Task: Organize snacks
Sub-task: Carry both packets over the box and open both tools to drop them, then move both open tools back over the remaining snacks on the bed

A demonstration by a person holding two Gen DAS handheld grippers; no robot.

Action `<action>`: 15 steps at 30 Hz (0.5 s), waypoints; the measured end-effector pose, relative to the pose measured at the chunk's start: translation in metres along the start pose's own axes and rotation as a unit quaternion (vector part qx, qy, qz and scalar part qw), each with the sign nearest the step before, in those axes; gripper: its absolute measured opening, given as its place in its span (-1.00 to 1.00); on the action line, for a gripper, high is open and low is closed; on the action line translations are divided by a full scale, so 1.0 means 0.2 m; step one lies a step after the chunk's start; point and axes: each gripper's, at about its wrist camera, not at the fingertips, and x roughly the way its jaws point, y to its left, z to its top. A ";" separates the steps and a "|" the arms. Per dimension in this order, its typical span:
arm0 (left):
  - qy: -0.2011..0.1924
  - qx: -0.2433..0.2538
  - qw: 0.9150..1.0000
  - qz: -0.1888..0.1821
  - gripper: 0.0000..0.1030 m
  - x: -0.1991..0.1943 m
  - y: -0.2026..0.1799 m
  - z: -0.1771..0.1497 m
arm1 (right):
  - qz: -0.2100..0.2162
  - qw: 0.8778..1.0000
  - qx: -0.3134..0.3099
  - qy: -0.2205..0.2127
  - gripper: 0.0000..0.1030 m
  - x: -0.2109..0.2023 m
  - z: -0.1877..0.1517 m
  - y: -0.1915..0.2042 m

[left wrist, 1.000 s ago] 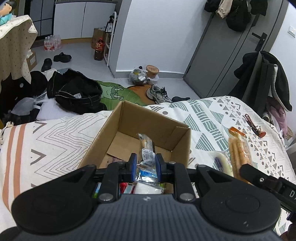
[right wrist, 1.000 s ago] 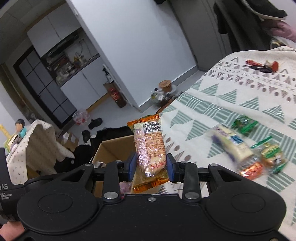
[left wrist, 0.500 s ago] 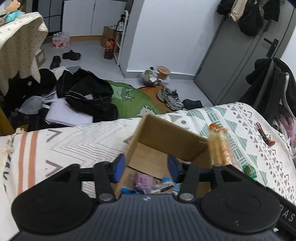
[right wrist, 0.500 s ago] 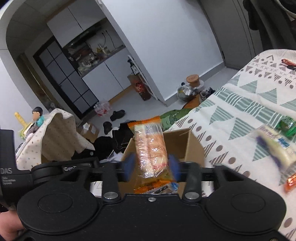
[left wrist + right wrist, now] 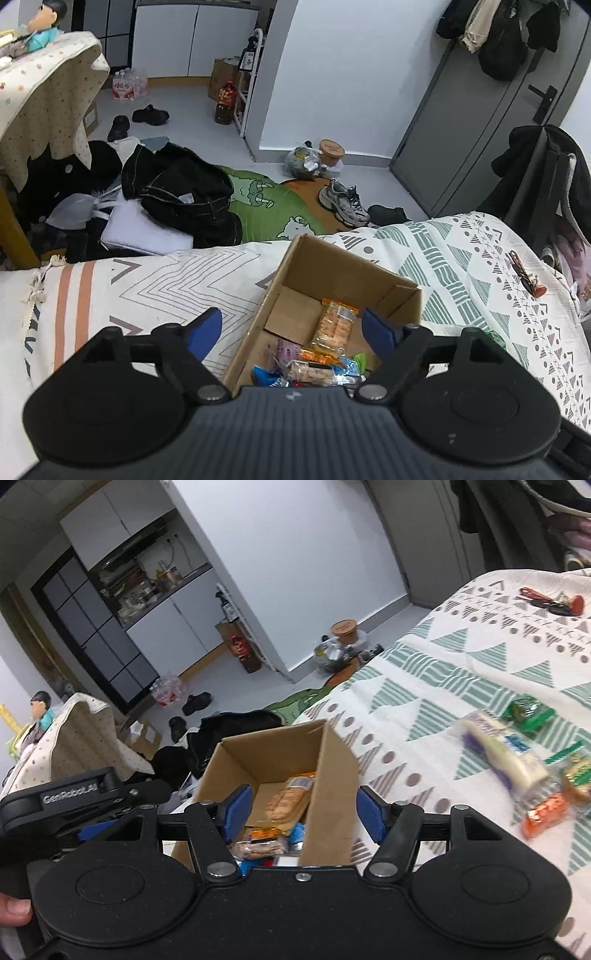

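L gripper (image 5: 291,328) fingers spread wide, empty, over cardboard box (image 5: 343,273) on patterned blanket (image 5: 155,284). R gripper (image 5: 304,810) also wide apart, holding nothing. Orange cracker pack (image 5: 332,326) lies inside box, leaning on other snacks at 6 o'clock. More snacks on blanket at 3 o'clock of box: white bar (image 5: 506,751), green candy (image 5: 530,710), orange wrapper (image 5: 543,810); blurred.

Box (image 5: 343,275) top open, flaps out of the way; entry from above is free. Snacks (image 5: 325,354) pile up at its near end, far floor bare. Left gripper (image 5: 291,326) and right gripper (image 5: 304,808) both spread wide at the near rim, crowding it. Loose packets (image 5: 517,760) litter the bedspread (image 5: 461,657) right of the box; keys (image 5: 550,602) lie well apart.
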 end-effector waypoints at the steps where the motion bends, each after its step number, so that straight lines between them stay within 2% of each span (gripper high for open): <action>1: -0.002 0.003 1.000 -0.001 0.59 -0.01 -0.01 0.00 | -0.004 1.000 0.000 -0.001 0.21 -0.01 0.00 -0.01; 8: -0.007 0.003 1.000 -0.021 0.68 -0.08 -0.10 -0.04 | -0.044 0.999 -0.013 0.007 0.24 -0.12 0.04 -0.11; 11: -0.008 0.005 1.000 -0.024 0.71 -0.10 -0.16 -0.06 | -0.055 0.998 -0.017 -0.001 0.36 -0.19 0.05 -0.15; 15: -0.011 0.013 0.999 -0.029 0.78 -0.13 -0.22 -0.08 | -0.063 0.998 -0.016 -0.008 0.40 -0.25 0.06 -0.19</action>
